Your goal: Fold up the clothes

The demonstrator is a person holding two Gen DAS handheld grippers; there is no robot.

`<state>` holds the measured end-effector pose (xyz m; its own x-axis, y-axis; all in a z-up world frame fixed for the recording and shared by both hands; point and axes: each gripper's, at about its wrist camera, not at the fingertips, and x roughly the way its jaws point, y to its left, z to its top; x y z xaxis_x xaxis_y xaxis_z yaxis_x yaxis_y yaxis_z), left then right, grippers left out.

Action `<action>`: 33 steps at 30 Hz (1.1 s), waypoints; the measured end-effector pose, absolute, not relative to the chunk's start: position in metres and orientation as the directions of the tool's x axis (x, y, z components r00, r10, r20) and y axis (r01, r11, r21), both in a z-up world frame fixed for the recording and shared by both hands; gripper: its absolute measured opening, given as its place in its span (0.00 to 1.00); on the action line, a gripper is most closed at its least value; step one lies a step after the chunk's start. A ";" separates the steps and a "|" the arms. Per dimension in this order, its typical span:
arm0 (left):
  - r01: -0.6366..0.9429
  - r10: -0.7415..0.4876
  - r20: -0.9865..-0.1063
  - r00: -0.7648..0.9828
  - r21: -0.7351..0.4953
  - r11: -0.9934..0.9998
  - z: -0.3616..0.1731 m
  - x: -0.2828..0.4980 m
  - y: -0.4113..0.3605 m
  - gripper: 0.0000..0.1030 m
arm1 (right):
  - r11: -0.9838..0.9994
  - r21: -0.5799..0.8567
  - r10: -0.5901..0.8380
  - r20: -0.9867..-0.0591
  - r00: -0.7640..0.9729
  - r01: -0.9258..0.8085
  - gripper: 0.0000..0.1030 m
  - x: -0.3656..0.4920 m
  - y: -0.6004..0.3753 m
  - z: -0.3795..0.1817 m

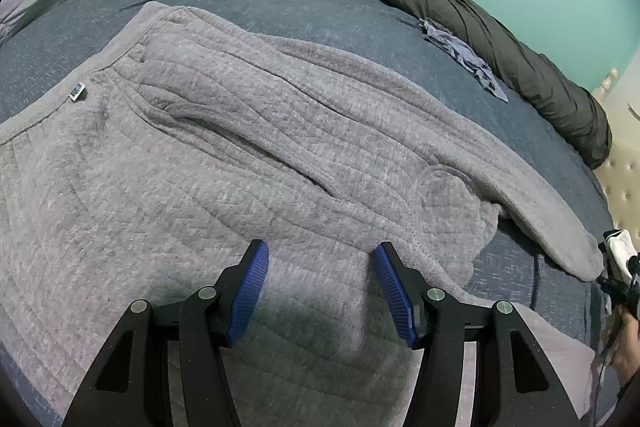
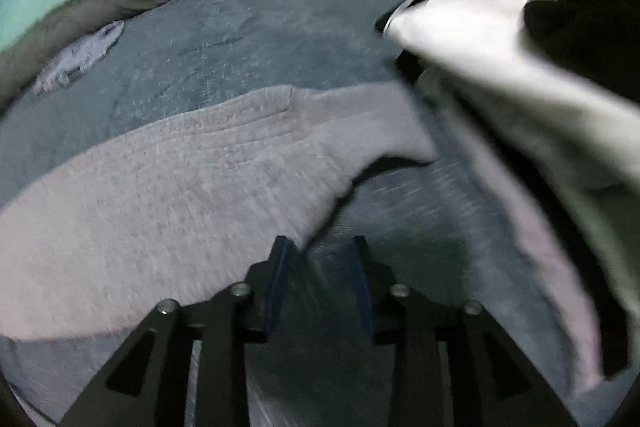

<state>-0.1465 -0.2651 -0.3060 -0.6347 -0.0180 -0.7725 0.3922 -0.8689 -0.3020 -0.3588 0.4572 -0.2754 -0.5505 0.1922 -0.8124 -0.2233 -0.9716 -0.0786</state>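
Grey sweater spread across the bed

The sweater (image 1: 248,131) lies flat on the bed (image 1: 280,7), bare sheet beyond its edges. Left gripper (image 1: 320,283) fingers gape, holding nothing. Right gripper (image 2: 320,267), blurred, fingers parted, empty.

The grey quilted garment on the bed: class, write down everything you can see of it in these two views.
The grey quilted garment is thick, fuzzy knit with stitched ribs, lying spread on the dark blue bedcover. One sleeve is folded across the body, its cuff reaching toward the bed's edge. A ribbed hem band carries a small label. The surface is rumpled, with soft creases. The left tongs stand open just above it, gripping nothing. In the blurred right wrist view the sleeve end lies flat.
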 end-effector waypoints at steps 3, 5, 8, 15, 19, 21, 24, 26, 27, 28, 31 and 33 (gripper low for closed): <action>0.397 -0.017 -0.771 -0.637 -0.309 -0.864 -0.304 -0.144 -0.267 0.58 | -0.989 -0.040 0.121 -0.774 -0.622 -0.143 0.32 -0.326 0.430 -0.256; 0.405 -0.021 -0.767 -0.641 -0.315 -0.859 -0.300 -0.140 -0.270 0.58 | -0.995 0.041 0.028 -0.761 -0.648 -0.091 0.38 -0.305 0.413 -0.250; 0.423 -0.041 -0.762 -0.646 -0.313 -0.851 -0.292 -0.129 -0.276 0.58 | -0.981 0.193 -0.135 -0.750 -0.647 -0.018 0.43 -0.280 0.385 -0.250; 0.470 -0.088 -0.751 -0.655 -0.313 -0.826 -0.275 -0.096 -0.295 0.58 | -0.932 0.325 -0.353 -0.720 -0.598 0.160 0.43 -0.229 0.327 -0.247; 0.498 -0.103 -0.758 -0.645 -0.313 -0.809 -0.265 -0.076 -0.310 0.58 | -0.921 0.312 -0.390 -0.730 -0.562 0.234 0.45 -0.212 0.324 -0.230; 0.513 -0.109 -0.765 -0.634 -0.311 -0.800 -0.261 -0.066 -0.318 0.58 | -0.916 0.299 -0.400 -0.737 -0.545 0.267 0.50 -0.207 0.330 -0.219; 0.530 -0.119 -0.790 -0.601 -0.283 -0.799 -0.258 -0.051 -0.331 0.58 | -0.912 0.292 -0.404 -0.753 -0.519 0.288 0.54 -0.198 0.347 -0.207; 0.540 -0.101 -0.808 -0.580 -0.289 -0.791 -0.261 -0.039 -0.342 0.58 | -0.916 0.278 -0.391 -0.773 -0.499 0.287 0.56 -0.193 0.359 -0.205; 0.547 -0.091 -0.818 -0.568 -0.293 -0.785 -0.263 -0.034 -0.346 0.58 | -0.920 0.275 -0.383 -0.785 -0.487 0.279 0.56 -0.190 0.367 -0.206; 0.559 -0.091 -0.826 -0.557 -0.291 -0.776 -0.265 -0.028 -0.351 0.58 | -0.923 0.277 -0.376 -0.793 -0.479 0.266 0.56 -0.186 0.375 -0.209; 0.592 -0.091 -0.844 -0.528 -0.289 -0.752 -0.271 -0.007 -0.364 0.58 | -0.933 0.282 -0.356 -0.817 -0.454 0.225 0.57 -0.175 0.399 -0.215; 0.605 -0.078 -0.844 -0.530 -0.313 -0.732 -0.273 0.005 -0.369 0.58 | -0.937 0.296 -0.350 -0.827 -0.441 0.188 0.57 -0.167 0.418 -0.221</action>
